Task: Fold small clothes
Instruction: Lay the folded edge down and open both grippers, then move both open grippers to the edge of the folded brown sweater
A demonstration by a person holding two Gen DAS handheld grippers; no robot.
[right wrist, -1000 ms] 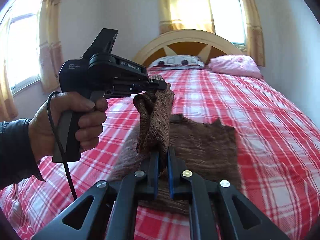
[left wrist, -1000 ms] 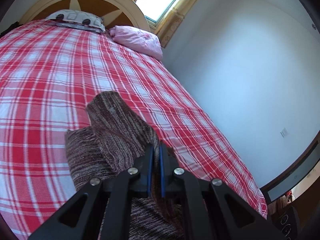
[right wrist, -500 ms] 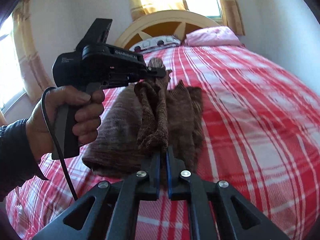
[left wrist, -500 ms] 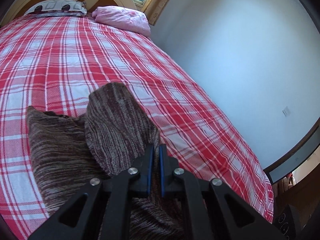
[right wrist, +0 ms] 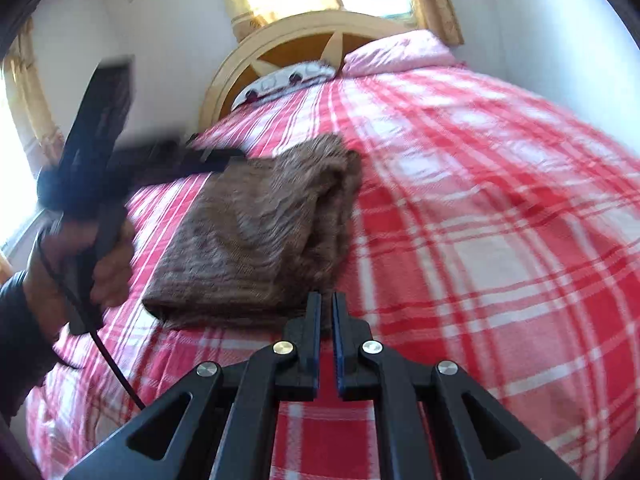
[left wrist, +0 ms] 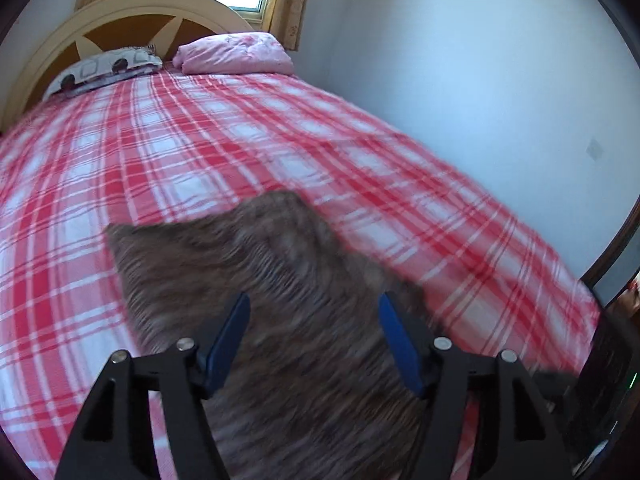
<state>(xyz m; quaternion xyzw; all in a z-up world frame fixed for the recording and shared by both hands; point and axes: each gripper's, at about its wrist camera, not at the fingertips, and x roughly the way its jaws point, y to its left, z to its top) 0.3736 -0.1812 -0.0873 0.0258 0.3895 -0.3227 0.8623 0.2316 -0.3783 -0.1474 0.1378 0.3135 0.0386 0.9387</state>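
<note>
Here, in the left wrist view, the brown knit garment (left wrist: 256, 280) lies on the red plaid bedspread (left wrist: 200, 152), well down the bed from the arched headboard (left wrist: 120, 20). The left gripper (left wrist: 312, 332) hangs just over it; its jaws have just been opening and now stand spread, blue pads clear of the cloth, nothing pinched. The knit looks light, soft and floppy, so it will sag and slide off its own fold unless taken at an edge or corner. Motion blur hides the finer weave. A pink pillow (left wrist: 236, 54) and a patterned pillow (left wrist: 104, 66) sit against the headboard, far from the work.

In the right wrist view, the garment (right wrist: 256, 232) rests folded over in layers, towards the foot of the bed from the headboard (right wrist: 288, 52). The right gripper (right wrist: 326, 320) has its fingers pressed together at the near edge of the pile; whether a bit of the hem is caught between them I cannot tell. The person's left hand (right wrist: 100, 264) holds the other tool beside the cloth. Nothing blocks the bedspread around it.
</note>
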